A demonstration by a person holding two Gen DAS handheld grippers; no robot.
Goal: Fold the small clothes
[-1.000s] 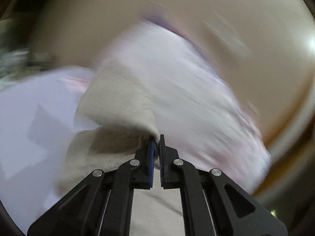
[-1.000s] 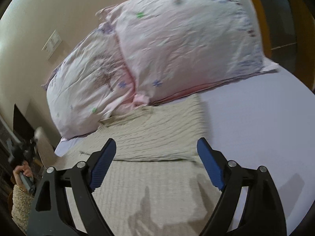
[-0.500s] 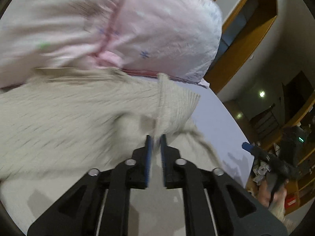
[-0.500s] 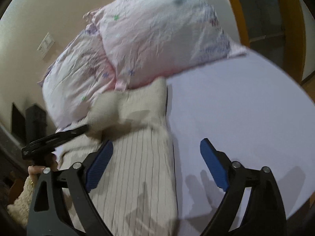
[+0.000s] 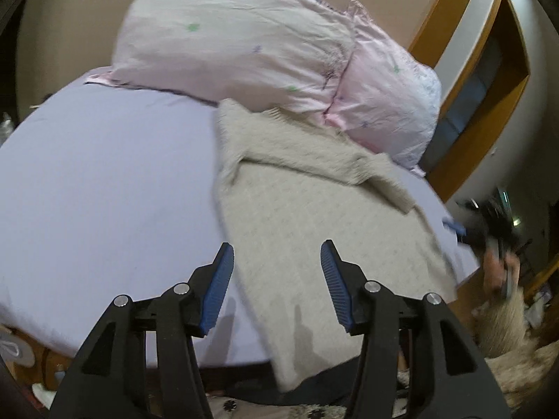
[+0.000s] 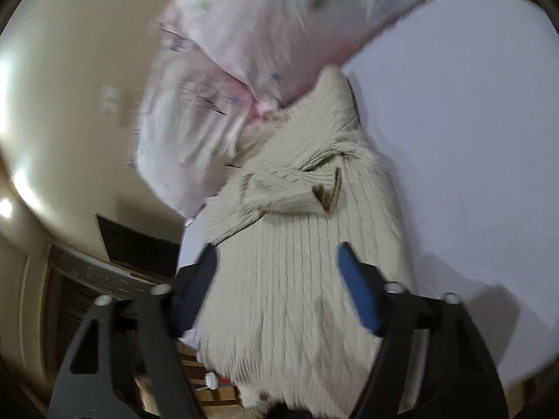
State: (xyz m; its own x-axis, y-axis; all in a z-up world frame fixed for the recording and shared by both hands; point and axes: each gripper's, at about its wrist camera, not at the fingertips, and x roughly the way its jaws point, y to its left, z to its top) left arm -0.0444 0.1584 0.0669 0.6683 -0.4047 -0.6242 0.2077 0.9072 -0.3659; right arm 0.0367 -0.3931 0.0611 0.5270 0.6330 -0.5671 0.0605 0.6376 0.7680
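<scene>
Both the left gripper (image 5: pixel 276 262) and right gripper (image 6: pixel 276 269) hover with fingers open; grip the sweater (image 5: pixel 314 230) hem corners at lower frame, then fold evenly toward the pillows (image 5: pixel 244 45).

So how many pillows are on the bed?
2. The bigger pillow lies at the head of the bed; the smaller pillow sits beside it, touching the sweater.

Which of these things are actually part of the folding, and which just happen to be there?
Part of the job:
- beige knitted sweater, one sleeve laid across it
- left tool, open
- right tool, open

Just there:
- two pink pillows
- lilac bedsheet
</scene>
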